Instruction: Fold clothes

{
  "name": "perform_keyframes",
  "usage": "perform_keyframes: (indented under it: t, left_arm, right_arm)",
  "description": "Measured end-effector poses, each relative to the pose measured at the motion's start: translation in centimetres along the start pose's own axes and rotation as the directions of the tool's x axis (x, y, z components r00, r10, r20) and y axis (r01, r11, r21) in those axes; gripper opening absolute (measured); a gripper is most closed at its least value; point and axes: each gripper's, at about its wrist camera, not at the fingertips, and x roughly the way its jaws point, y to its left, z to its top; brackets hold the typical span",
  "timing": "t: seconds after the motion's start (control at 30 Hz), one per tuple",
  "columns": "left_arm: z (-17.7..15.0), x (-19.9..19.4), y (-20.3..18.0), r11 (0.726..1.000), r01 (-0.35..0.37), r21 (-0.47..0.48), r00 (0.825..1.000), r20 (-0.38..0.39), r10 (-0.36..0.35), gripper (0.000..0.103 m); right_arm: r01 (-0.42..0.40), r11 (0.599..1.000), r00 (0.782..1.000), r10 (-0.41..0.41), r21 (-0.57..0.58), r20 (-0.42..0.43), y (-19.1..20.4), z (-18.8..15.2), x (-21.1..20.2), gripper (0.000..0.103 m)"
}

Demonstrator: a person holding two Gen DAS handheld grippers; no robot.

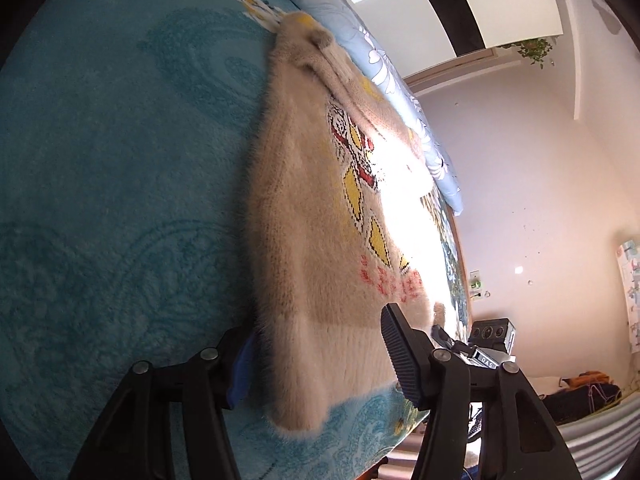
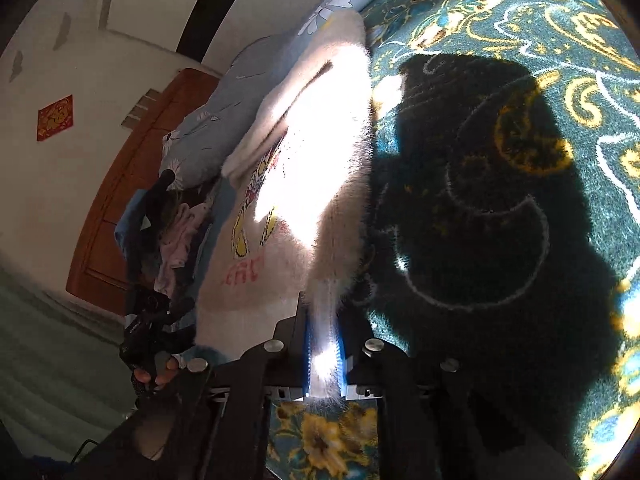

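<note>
Lying between open left claw (image 1: 320,354): sweater (image 1: 320,216)

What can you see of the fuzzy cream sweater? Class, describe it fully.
The fuzzy cream sweater looks like long-haired knit, with a yellow, red and black cartoon figure and red lettering on its front. It lies flat on the teal patterned blanket, partly sunlit. The right gripper pinches its hem edge; the left gripper straddles the hem, open.

Only "DAS" can be read, on a small plate (image 1: 487,360) of the right hand-held gripper (image 1: 444,334); the sweater's (image 1: 320,240) red lettering is illegible.
</note>
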Motion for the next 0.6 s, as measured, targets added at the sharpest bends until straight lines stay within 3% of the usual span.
perform_keyframes:
  t: [0.07, 0.13, 0.2, 0.6]
  left_arm:
    - [-0.2, -0.1, -0.1, 0.999, -0.032, -0.003, 0.999, 0.014, 0.032, 0.053]
    - [-0.5, -0.2, 0.0, 0.996, -0.087, -0.010, 0.996, 0.030, 0.088, 0.024]
    - [-0.9, -0.5, 0.4, 0.994, -0.102, -0.029, 0.994, 0.037, 0.103, 0.014]
    - [-3.4, -3.2, -0.8, 0.994, -0.107, 0.020, 0.992, 0.064, 0.105, 0.009]
  right_arm:
    - [0.008, 1.000, 1.000, -0.008, 0.000, 0.001, 0.2, 0.1, 0.0, 0.010]
    - [0.011, 1.000, 1.000, -0.011, -0.007, 0.004, 0.3, 0.0, -0.2, 0.009]
    - [0.015, 1.000, 1.000, -0.015, -0.012, 0.013, 0.5, -0.2, -0.6, 0.009]
    - [0.045, 0.994, 0.999, -0.042, -0.103, 0.026, 3.2, -1.8, -2.7, 0.008]
